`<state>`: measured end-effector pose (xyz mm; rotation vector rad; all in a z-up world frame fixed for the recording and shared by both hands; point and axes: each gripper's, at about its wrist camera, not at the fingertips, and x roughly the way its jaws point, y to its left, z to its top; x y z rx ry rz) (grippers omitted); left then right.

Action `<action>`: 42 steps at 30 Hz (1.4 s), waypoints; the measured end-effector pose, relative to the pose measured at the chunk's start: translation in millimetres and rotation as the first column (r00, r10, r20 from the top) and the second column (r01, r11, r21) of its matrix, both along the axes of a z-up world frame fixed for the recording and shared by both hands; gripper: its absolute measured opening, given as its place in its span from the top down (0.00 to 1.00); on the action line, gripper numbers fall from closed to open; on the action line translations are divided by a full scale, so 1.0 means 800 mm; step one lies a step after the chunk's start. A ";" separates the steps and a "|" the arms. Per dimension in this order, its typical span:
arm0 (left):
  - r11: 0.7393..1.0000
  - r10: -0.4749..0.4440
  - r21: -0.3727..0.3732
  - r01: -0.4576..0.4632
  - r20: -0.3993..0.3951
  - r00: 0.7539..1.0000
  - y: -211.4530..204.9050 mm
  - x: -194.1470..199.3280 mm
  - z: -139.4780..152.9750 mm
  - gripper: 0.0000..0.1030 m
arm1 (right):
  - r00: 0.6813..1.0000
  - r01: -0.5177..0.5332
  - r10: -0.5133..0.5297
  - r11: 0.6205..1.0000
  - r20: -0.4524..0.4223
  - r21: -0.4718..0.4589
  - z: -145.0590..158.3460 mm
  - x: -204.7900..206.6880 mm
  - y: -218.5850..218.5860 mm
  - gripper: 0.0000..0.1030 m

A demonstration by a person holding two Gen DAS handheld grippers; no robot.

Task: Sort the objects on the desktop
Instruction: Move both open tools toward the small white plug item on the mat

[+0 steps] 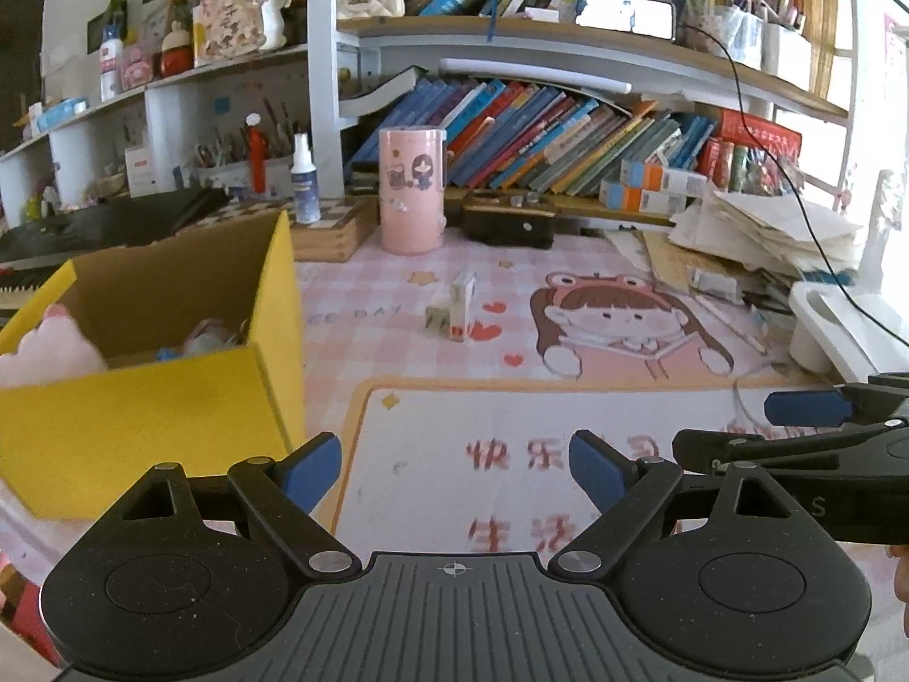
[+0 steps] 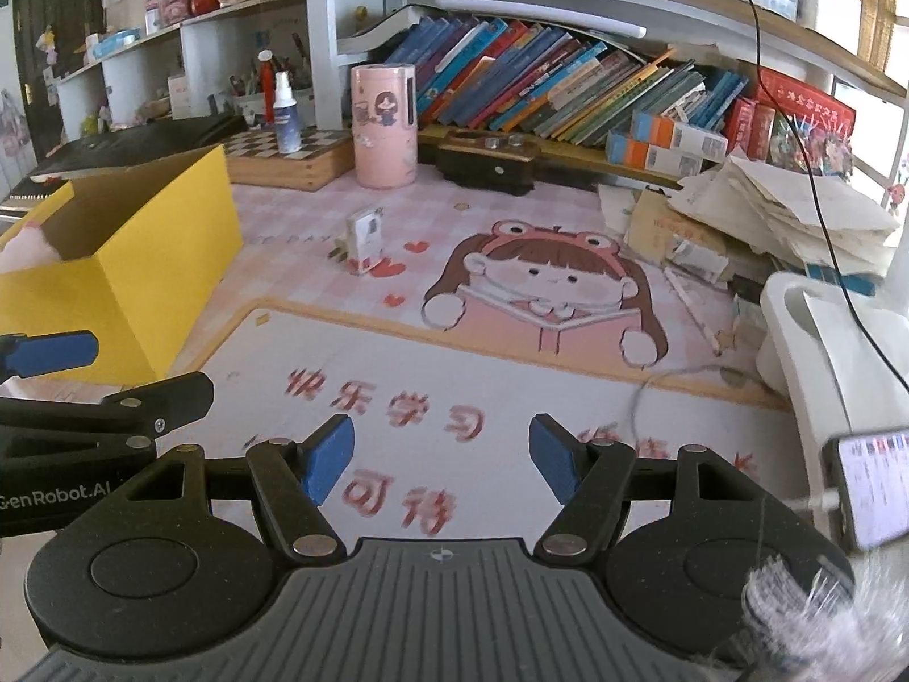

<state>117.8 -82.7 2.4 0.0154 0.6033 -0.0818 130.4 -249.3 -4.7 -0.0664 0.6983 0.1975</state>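
**Tools hovering, charger waiting on the mat**

The yellow box (image 1: 170,398) is sitting at the left, already holding toys, likely the sorting bin. The left tool (image 1: 454,469) is hanging wide open and empty. The charger (image 1: 454,310) is lying mid-mat, well ahead. The right tool (image 2: 442,460) is gaping too, gripping nothing.

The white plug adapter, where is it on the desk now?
The white plug adapter stands on the pink desk mat, in front of the pink cylinder, between the yellow box and the cartoon girl print.
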 end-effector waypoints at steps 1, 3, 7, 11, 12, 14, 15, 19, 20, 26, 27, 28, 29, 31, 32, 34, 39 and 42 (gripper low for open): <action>1.000 0.006 -0.001 -0.006 0.003 1.000 -0.004 0.007 0.001 0.13 | 1.000 -0.003 0.003 1.000 0.003 0.001 0.001 0.007 -0.003 0.36; 1.000 0.017 -0.001 -0.017 0.008 1.000 -0.010 0.019 0.002 0.13 | 1.000 -0.012 0.012 1.000 0.009 0.007 0.003 0.023 -0.011 0.36; 0.999 0.050 0.006 -0.050 0.018 0.999 -0.021 0.042 0.006 0.13 | 0.999 -0.030 0.030 0.999 0.018 0.023 0.006 0.052 -0.023 0.36; 0.996 0.089 0.017 -0.089 0.023 0.996 -0.027 0.060 0.009 0.14 | 0.999 -0.050 0.049 0.998 0.021 0.047 0.007 0.079 -0.032 0.36; 0.995 0.099 0.020 -0.099 0.022 0.995 -0.028 0.064 0.010 0.14 | 0.998 -0.055 0.054 0.997 0.022 0.056 0.008 0.086 -0.034 0.36; 0.992 0.119 0.027 -0.120 0.020 0.993 -0.030 0.074 0.011 0.14 | 0.998 -0.065 0.064 0.995 0.021 0.069 0.007 0.099 -0.037 0.36; 0.991 0.128 0.030 -0.128 0.020 0.992 -0.030 0.078 0.011 0.14 | 0.997 -0.069 0.068 0.995 0.021 0.075 0.007 0.105 -0.037 0.36; 0.987 0.158 0.039 -0.159 0.024 0.987 -0.033 0.095 0.013 0.14 | 0.996 -0.093 0.092 0.991 0.020 0.095 0.007 0.131 -0.040 0.36; 0.985 0.164 0.040 -0.165 0.027 0.986 -0.034 0.099 0.014 0.14 | 0.995 -0.098 0.097 0.990 0.021 0.098 0.007 0.137 -0.040 0.36; 0.982 0.184 0.047 -0.184 0.021 0.983 -0.040 0.128 0.012 0.14 | 0.994 -0.108 0.106 0.988 0.025 0.112 0.006 0.169 -0.047 0.36; 0.981 0.186 0.047 -0.186 0.018 0.982 -0.040 0.132 0.011 0.14 | 0.994 -0.105 0.103 0.988 0.025 0.113 0.005 0.175 -0.049 0.36; 0.981 0.188 0.048 -0.189 0.014 0.982 -0.041 0.137 0.009 0.14 | 0.995 -0.103 0.100 0.988 0.025 0.116 0.005 0.179 -0.050 0.36; 0.981 0.190 0.048 -0.191 0.011 0.982 -0.041 0.141 0.008 0.15 | 0.995 -0.100 0.097 0.988 0.025 0.119 0.005 0.185 -0.052 0.36; 0.980 0.195 0.050 -0.195 0.003 0.981 -0.042 0.148 0.006 0.15 | 0.995 -0.097 0.094 0.988 0.026 0.123 0.005 0.195 -0.055 0.36; 0.979 0.198 0.051 -0.197 -0.001 0.980 -0.042 0.152 0.004 0.15 | 0.995 -0.096 0.094 0.988 0.028 0.124 0.005 0.200 -0.056 0.36; 0.978 0.201 0.052 -0.201 -0.008 0.980 -0.043 0.159 0.001 0.15 | 0.995 -0.096 0.092 0.988 0.030 0.125 0.004 0.207 -0.057 0.36; 0.979 0.196 0.057 -0.194 -0.026 0.980 -0.046 0.176 -0.006 0.20 | 0.996 -0.091 0.088 0.987 0.028 0.129 0.002 0.224 -0.060 0.36; 0.981 0.185 0.060 -0.182 -0.036 0.982 -0.050 0.185 -0.011 0.21 | 0.996 -0.088 0.086 0.988 0.020 0.130 -0.001 0.230 -0.063 0.36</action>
